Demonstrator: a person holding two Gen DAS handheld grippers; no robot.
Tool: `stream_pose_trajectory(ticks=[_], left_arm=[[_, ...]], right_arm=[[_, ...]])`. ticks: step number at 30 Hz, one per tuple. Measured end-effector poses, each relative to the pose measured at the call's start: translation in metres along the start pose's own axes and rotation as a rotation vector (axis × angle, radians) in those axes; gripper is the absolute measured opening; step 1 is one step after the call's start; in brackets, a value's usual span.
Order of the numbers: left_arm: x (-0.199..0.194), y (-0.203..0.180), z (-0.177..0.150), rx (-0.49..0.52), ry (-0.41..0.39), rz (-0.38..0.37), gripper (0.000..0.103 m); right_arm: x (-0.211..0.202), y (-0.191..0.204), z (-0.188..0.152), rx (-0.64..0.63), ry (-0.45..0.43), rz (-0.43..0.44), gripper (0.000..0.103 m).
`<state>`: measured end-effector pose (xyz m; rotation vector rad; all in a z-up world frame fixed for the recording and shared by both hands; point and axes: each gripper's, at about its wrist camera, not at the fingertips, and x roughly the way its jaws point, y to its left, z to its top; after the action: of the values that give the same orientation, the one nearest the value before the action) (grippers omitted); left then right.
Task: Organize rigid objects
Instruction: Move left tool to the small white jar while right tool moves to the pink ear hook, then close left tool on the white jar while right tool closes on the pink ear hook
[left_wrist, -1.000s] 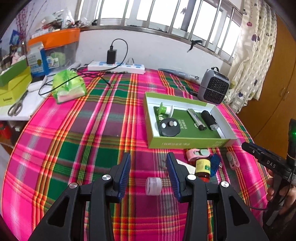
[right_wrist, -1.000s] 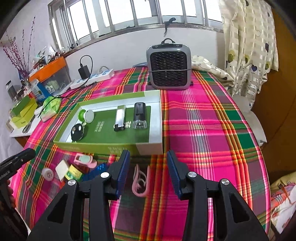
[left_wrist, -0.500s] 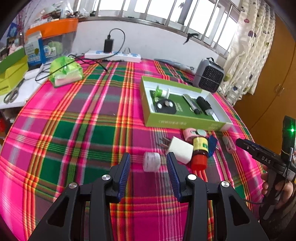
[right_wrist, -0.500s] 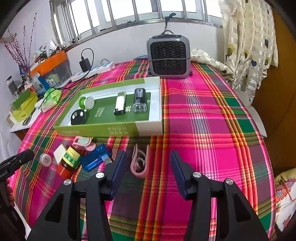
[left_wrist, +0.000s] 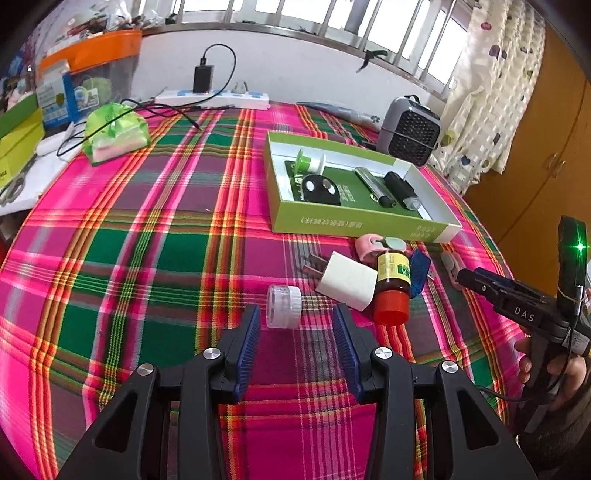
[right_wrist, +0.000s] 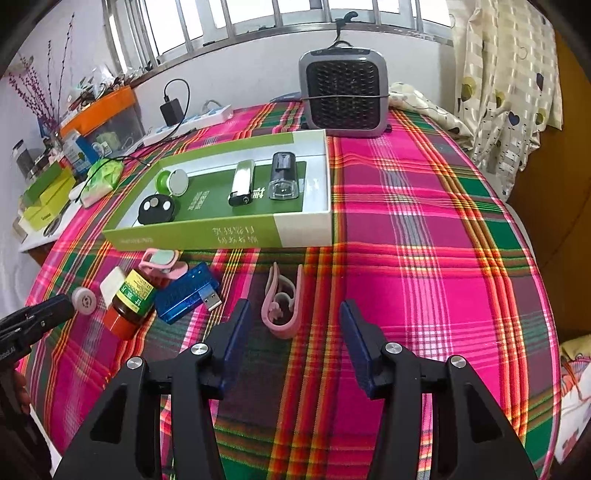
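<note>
Left gripper (left_wrist: 295, 325) spread wide, gripping nothing; small clear jar (left_wrist: 283, 306) lies on its side on the plaid tabletop (left_wrist: 147, 221), just ahead of the fingertips and nearer the left finger. Right gripper (right_wrist: 294, 319) also spread and empty, pink clip (right_wrist: 282, 306) on the cloth between its fingertips, untouched. Green tray (right_wrist: 192, 234) already holds four items; white charger (left_wrist: 347, 280), brown bottle (left_wrist: 392, 286) and blue USB stick (right_wrist: 186, 297) sit clustered just in front of it.
</note>
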<state>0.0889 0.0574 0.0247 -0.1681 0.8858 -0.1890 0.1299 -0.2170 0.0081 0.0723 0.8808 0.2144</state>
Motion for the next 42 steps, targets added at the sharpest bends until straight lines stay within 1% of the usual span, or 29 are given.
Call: stream_pose_trajectory(ticks=[5,13,16,19,23,26,32,40,42], left_arm=[[0.008,-0.002,-0.001,0.005,0.02,0.0,0.04],[0.018,-0.003,0.0,0.015,0.036,0.028,0.04],[0.02,-0.003,0.001,0.026,0.033,0.049,0.04],[0.021,-0.002,0.003,0.02,0.031,0.046,0.04],[0.023,-0.001,0.005,0.019,0.024,0.061,0.04],[0.023,0.001,0.006,0.009,0.017,0.065,0.04],[0.024,0.003,0.007,0.01,0.01,0.104,0.04],[0.023,0.004,0.008,0.002,0.005,0.102,0.039],[0.023,0.004,0.007,-0.001,0.006,0.101,0.036]], right_arm=[[0.006,0.005,0.001,-0.026,0.014,-0.01,0.05],[0.015,0.008,0.003,-0.053,0.036,-0.05,0.05],[0.017,0.01,0.004,-0.063,0.036,-0.063,0.05],[0.019,0.011,0.005,-0.072,0.035,-0.076,0.051],[0.021,0.014,0.006,-0.092,0.033,-0.1,0.051],[0.022,0.014,0.007,-0.092,0.029,-0.103,0.051],[0.023,0.014,0.008,-0.087,0.028,-0.114,0.052],[0.023,0.013,0.009,-0.083,0.028,-0.114,0.052],[0.023,0.013,0.009,-0.082,0.028,-0.113,0.052]])
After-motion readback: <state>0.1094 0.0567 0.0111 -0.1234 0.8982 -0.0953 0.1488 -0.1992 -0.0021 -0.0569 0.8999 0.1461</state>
